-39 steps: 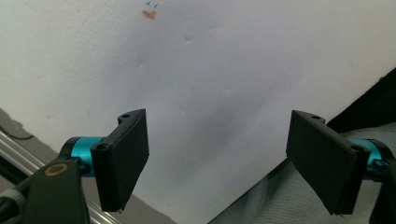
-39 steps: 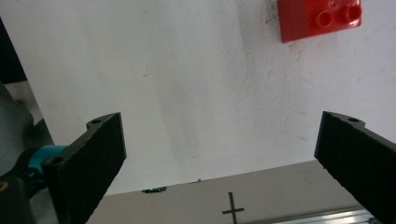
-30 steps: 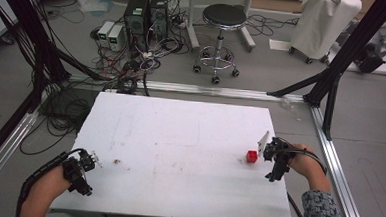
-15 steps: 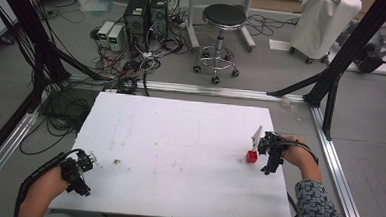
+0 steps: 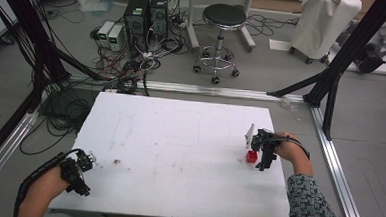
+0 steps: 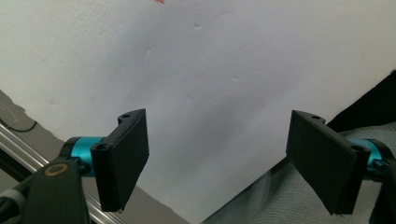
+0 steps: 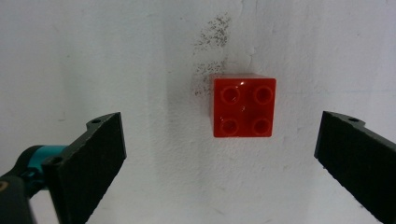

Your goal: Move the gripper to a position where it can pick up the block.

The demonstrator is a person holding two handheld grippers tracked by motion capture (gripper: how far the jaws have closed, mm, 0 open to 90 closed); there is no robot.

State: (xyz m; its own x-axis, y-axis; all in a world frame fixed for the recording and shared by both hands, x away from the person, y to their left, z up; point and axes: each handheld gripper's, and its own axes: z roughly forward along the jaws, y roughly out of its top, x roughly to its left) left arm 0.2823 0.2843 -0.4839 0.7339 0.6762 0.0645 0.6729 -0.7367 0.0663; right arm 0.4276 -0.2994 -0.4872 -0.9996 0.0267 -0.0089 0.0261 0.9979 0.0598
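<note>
A small red plastic building brick with four round studs on top [image 7: 244,107] sits studs-up on the white foam-board worktop [image 5: 178,153], close to the worktop's right edge and about midway between its far and near edges. By its look it is light, hard and rigid, with smooth glossy faces that could slide under a weak pinch, and it is not fragile. The flat vertical side walls look like the best place to hold it: two opposite faces, pads square to them and low enough to clear the studs.

The right tool [image 7: 219,163] hangs just above the brick with its jaws spread wide and nothing between them. In the right gripper view the brick lies within the gap, a little toward the right jaw and slightly ahead of the tips. The left tool [image 6: 219,158] hovers over the worktop's near left corner, well apart from the brick, and is also wide open and empty.

Nothing stands beside the brick. A patch of dark speckles [image 7: 212,46] marks the surface just beyond it, and a small brownish fleck [image 5: 116,161] lies near the left tool. Beyond the far edge, on the floor, are a black round stool [image 5: 223,20] and tangled cables [image 5: 133,65], clear of any reach.
</note>
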